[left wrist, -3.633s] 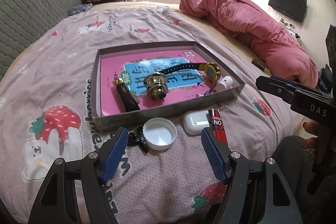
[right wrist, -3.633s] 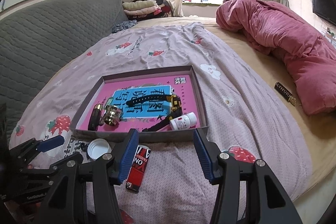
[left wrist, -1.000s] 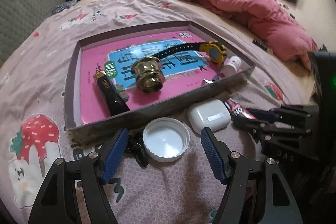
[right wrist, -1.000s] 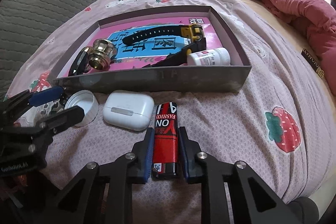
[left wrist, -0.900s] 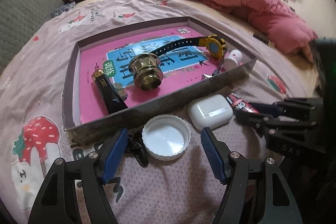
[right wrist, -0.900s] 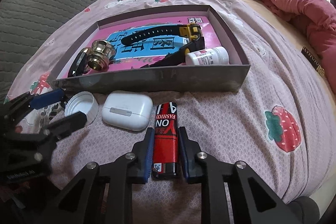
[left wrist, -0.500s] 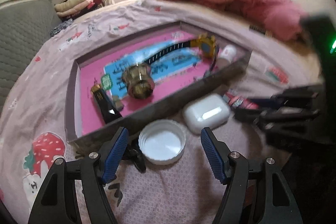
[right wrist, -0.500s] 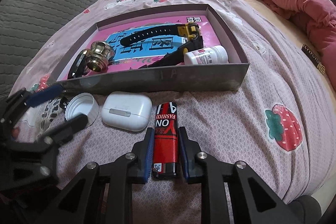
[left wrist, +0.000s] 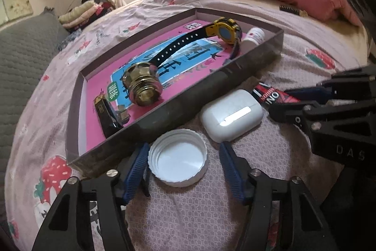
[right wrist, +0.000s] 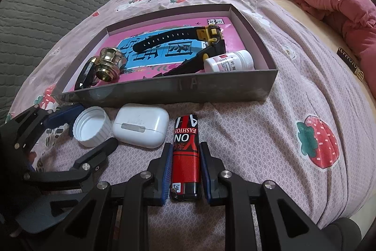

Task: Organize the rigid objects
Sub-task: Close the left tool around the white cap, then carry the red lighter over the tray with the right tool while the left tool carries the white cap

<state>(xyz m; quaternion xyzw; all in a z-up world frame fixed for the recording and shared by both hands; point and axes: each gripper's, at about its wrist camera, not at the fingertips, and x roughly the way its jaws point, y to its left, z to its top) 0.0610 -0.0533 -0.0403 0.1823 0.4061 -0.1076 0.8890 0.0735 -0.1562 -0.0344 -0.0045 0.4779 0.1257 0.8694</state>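
A shallow grey box with a pink and blue printed floor lies on the strawberry-print bedsheet, holding a black-strapped yellow watch, a brass knob and a small white pill bottle. Just outside its near wall sit a white earbud case, an upturned white ribbed cap and a red-and-black lighter (lettered "FASHION"). The left gripper straddles the cap, fingers spread, while the right gripper pinches the lighter.
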